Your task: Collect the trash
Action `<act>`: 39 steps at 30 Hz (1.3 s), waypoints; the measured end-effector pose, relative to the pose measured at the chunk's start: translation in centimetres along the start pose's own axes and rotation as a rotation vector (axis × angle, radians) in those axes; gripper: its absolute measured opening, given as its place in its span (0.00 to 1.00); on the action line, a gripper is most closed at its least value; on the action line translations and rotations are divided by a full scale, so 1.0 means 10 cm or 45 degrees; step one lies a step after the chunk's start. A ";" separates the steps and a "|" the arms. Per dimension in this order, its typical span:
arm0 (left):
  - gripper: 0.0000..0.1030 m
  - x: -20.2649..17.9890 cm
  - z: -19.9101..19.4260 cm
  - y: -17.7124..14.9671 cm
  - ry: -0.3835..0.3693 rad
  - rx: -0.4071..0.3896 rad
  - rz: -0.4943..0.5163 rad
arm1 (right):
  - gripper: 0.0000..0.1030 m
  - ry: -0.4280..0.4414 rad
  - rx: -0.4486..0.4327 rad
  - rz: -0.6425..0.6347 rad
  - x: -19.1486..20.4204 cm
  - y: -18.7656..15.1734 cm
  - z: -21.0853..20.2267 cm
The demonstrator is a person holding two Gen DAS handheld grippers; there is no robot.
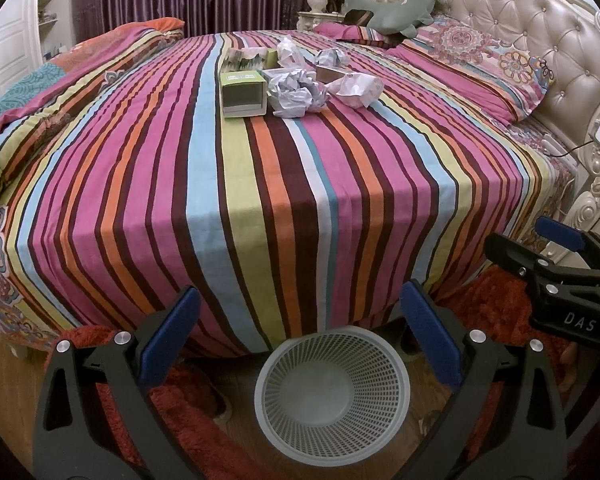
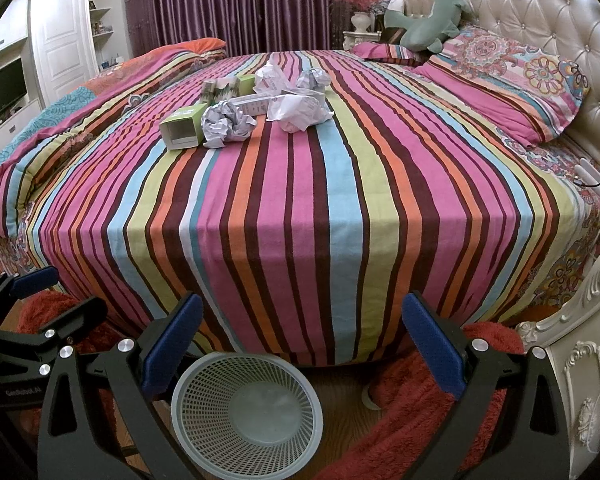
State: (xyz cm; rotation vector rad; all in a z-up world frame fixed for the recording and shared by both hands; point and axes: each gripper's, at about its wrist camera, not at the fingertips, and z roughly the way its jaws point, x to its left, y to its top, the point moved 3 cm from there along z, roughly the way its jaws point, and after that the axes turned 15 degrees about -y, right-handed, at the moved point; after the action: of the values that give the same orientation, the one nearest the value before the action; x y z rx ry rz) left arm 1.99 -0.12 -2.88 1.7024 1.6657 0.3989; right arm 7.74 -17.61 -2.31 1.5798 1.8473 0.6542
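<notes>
We hold both claws low at the near edge of the bed, above the floor. L gripper point(image 1: 300, 340) has its blue-padded jaws spread wide, nothing between them; R gripper point(image 2: 302, 340) likewise wide and empty. Just below them, on the wood floor, the white round plastic mesh wastebasket point(image 1: 332, 390) stands upright by the bed's near edge, w/ a red shaggy rug point(image 2: 416, 392) beside it.

Further off, the multicoloured striped bedspread point(image 1: 260, 200) is bare across its near half. The trash sits in a cluster toward the far middle of the bed, well apart from both claws: a green-and-white open cardboard box point(image 1: 243, 94) on its left side, a crumpled white-grey paper ball point(image 1: 296, 94) touching it, more crumpled paper point(image 1: 356, 88) to the right, other small boxes & wads behind.

Beyond, a floral pink pillow point(image 2: 512, 76) lies at the right edge by the tufted beige headboard point(image 2: 540, 8), w/ a green plush toy point(image 2: 432, 20) near the far right corner.
</notes>
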 end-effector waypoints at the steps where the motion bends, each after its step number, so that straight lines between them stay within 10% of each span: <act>1: 0.94 0.00 0.00 0.00 0.000 0.001 0.000 | 0.93 0.000 -0.001 0.001 0.00 0.00 0.00; 39: 0.94 0.08 0.11 -0.02 -0.004 0.028 -0.048 | 0.93 0.122 0.110 0.130 -0.07 -0.01 0.16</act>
State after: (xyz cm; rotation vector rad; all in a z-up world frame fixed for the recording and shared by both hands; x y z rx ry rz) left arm 2.68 0.37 -4.04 1.6844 1.7032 0.3613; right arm 8.90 -18.38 -3.43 1.7350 1.8965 0.7153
